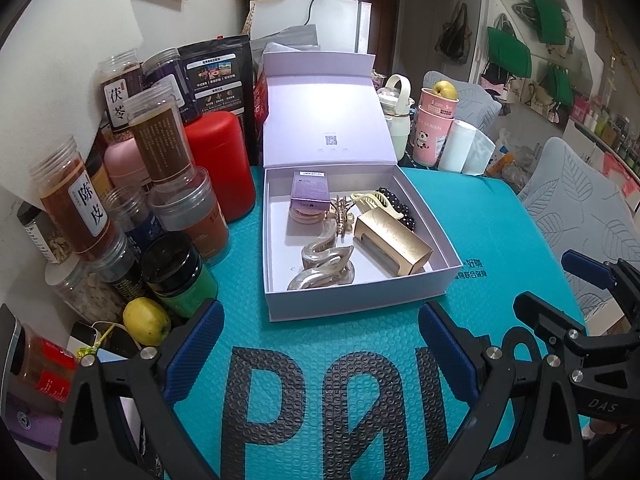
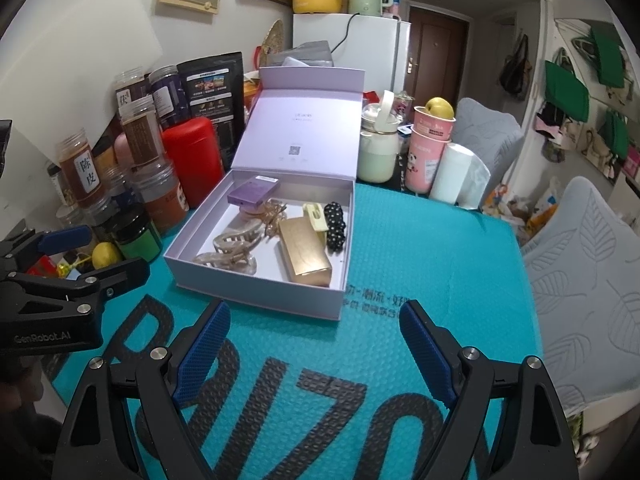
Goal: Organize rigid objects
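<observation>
Box: a lilac box sits on the teal mat, lid standing upright at its far side.
Box contents: a purple carton at the far left; a gold case lying near the right wall; a clear hair claw near the front left; a bronze claw in the middle; a pale yellow clip and a black beaded piece at the far right.
Left hand-held gripper: fingers apart over the mat, nothing between them, just near of the box and not touching it.
Right hand-held gripper: fingers wide apart, nothing between them, over the mat near the box's front right corner, clear of it.
Left of box: a red canister just beside it, with jars stacked against the wall, and a lemon at the near left.
Far right: pink cups with a yellow fruit on top, beside a white roll.
Tabletop: covered by the mat, black letters printed at its near end.
</observation>
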Demonstrator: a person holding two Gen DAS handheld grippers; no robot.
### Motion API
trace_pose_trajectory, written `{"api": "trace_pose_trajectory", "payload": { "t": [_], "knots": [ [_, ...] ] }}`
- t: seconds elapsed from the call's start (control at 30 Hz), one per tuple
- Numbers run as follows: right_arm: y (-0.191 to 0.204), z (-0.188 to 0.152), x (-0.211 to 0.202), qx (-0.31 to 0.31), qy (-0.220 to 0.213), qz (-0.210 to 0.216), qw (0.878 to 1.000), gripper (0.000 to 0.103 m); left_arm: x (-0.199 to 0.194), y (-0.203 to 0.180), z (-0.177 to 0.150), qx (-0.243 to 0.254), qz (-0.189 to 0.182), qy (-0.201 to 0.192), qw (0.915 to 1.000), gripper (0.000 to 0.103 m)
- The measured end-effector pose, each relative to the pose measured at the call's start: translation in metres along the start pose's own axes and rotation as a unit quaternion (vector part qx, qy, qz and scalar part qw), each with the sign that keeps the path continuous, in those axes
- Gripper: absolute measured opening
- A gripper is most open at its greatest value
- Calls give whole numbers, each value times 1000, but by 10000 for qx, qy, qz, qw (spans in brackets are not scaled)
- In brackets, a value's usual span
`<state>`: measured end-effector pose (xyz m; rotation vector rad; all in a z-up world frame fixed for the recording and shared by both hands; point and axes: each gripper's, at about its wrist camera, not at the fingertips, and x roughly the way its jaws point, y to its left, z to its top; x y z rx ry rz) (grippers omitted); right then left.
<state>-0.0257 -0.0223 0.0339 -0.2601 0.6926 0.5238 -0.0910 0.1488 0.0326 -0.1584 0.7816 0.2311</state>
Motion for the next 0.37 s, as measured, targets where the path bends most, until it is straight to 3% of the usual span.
{"api": "trace_pose_trajectory", "payload": {
  "t": [0.37],
  "knots": [
    [-5, -1, 5, 55, 76, 2, 10000, 88, 5, -4, -1, -18, -101, 59, 9999, 99]
  ]
}}
